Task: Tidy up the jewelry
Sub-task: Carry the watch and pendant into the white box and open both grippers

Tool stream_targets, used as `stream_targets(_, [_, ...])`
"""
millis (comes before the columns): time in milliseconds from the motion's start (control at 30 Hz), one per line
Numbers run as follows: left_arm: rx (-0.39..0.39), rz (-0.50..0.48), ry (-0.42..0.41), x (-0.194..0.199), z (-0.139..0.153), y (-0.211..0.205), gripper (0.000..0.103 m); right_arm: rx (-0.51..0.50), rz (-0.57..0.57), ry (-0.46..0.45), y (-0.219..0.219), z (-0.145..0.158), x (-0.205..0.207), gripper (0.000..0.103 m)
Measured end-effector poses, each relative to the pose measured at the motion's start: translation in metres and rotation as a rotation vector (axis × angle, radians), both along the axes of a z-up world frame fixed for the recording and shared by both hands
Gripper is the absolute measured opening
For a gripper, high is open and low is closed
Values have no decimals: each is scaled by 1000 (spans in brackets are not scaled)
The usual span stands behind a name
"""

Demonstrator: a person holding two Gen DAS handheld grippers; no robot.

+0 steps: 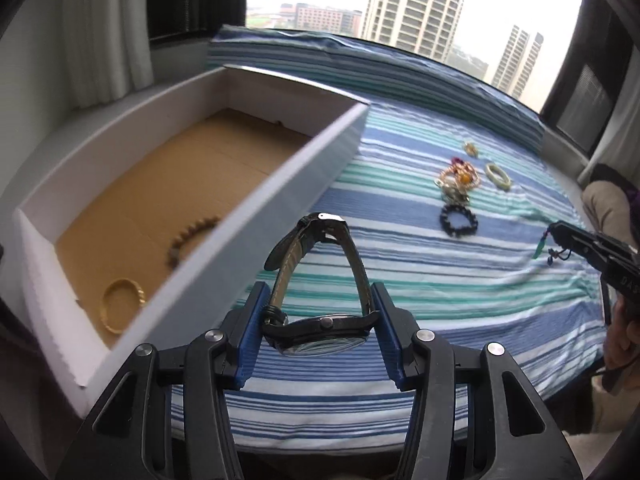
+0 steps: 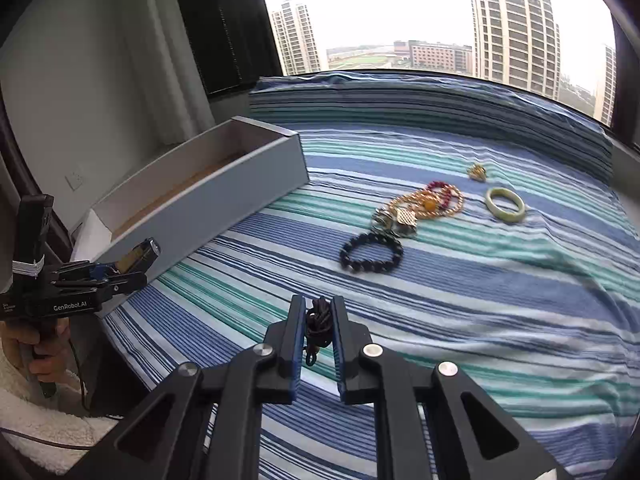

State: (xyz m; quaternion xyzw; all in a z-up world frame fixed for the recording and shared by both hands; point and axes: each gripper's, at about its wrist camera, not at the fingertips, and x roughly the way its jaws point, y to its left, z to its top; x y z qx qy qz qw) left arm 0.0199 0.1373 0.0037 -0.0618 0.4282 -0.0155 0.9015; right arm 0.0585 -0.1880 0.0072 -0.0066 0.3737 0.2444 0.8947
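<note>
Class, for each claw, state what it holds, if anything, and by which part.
Left claw: black watch, gripped across its case. Right claw: dark knotted cord, pinched at the knot.

place: high-rise home bedroom | cues: striped bedsheet, curtain, tower-view window

Our left wrist cam sits right behind its own fingers, tilted down over the blue-and-green striped bedspread, close to the open white cardboard box and facing the window. The right one looks the same way from further right. Both catch the black beaded bracelet, and each sees the other gripper at its edge.
</note>
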Motion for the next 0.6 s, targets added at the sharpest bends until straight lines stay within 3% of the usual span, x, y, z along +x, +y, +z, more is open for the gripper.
stream_targets(167, [50, 191, 6, 19, 15, 81, 52, 34, 153, -63, 73, 33, 38, 13])
stream_targets(333, [47, 301, 100, 57, -14, 136, 52, 44, 240, -83, 156, 48, 86, 13])
stream_targets(600, [71, 339, 172, 81, -50, 156, 55, -15, 314, 27, 266, 12, 155, 14])
